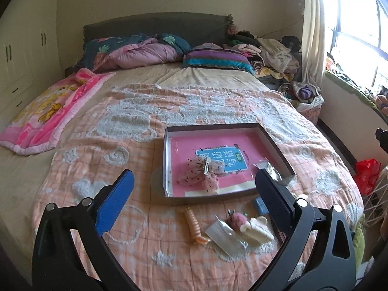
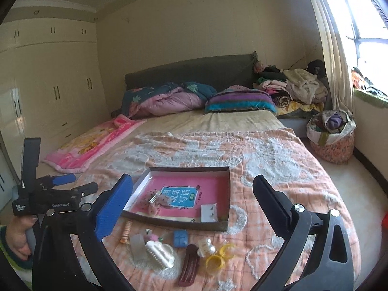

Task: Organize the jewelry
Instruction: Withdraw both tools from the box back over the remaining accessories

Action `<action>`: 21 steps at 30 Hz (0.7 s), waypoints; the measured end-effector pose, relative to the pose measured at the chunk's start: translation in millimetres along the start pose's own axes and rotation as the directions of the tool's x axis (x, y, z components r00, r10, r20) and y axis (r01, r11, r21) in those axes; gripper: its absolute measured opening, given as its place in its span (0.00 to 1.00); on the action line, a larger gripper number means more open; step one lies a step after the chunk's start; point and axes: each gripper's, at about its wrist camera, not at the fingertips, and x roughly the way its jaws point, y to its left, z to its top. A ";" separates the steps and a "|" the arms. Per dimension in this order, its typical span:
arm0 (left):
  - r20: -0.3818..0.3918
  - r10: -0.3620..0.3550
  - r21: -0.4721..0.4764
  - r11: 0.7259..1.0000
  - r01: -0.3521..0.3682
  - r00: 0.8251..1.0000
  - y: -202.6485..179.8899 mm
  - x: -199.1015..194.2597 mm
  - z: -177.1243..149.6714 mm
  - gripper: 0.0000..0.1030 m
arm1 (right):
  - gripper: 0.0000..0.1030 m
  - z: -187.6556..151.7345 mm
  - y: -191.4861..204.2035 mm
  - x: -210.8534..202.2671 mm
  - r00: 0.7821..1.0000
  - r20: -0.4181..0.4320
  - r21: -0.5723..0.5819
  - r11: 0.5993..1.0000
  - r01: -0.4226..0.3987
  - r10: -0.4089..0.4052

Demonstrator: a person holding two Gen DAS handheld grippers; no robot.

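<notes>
on the near bed, both the left gripper and right gripper hover spread apart and empty; next, a loose white claw clip needs lifting into the tray.

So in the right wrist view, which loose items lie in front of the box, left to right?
Orange spiral hair tie → white claw clip → blue square block → dark red barrette → yellow rings.

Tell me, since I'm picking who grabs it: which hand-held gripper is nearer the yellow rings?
Right. The right hand-held gripper hangs open over the bed with the yellow rings between its fingers; the left hand-held gripper sits far off beyond the pile's other side.
</notes>
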 end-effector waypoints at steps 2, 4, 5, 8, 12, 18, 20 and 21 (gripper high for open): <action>0.000 -0.006 0.012 1.000 0.006 1.000 -1.6 -5.6 -4.4 0.91 | 0.96 -2.7 -0.1 -4.8 1.000 -0.004 0.004 1.000 -0.001 0.001; -0.003 -0.011 0.021 1.000 0.011 1.000 -4.1 -9.8 -8.1 0.91 | 0.96 -5.0 0.4 -11.8 1.000 -0.006 -0.002 1.000 0.010 -0.010; -0.004 -0.019 0.026 0.999 0.019 1.000 -6.2 -13.2 -11.1 0.91 | 0.96 -6.1 1.7 -14.7 1.000 -0.006 -0.005 1.000 0.010 -0.010; -0.010 -0.034 0.034 0.999 0.035 0.999 -9.0 -20.8 -19.5 0.91 | 0.96 -10.6 5.8 -25.3 1.000 -0.006 -0.017 1.000 0.010 -0.010; -0.022 -0.051 0.036 0.998 0.052 0.998 -13.4 -27.8 -29.9 0.91 | 0.96 -18.2 10.3 -34.5 1.000 -0.020 -0.027 1.000 0.000 0.000; -0.070 -0.072 0.042 0.996 0.075 0.995 -19.2 -26.3 -52.2 0.91 | 0.96 -39.1 9.6 -34.4 0.997 -0.071 -0.029 1.000 -0.003 0.001; -0.090 -0.068 0.045 0.996 0.072 0.994 -21.7 -22.9 -60.0 0.91 | 0.96 -46.2 6.3 -31.3 0.995 -0.096 -0.018 1.000 -0.002 0.000; -0.098 -0.075 0.044 0.996 0.080 0.992 -22.8 -22.0 -63.5 0.91 | 0.96 -50.8 4.1 -29.8 0.994 -0.110 -0.014 1.000 -0.001 -0.001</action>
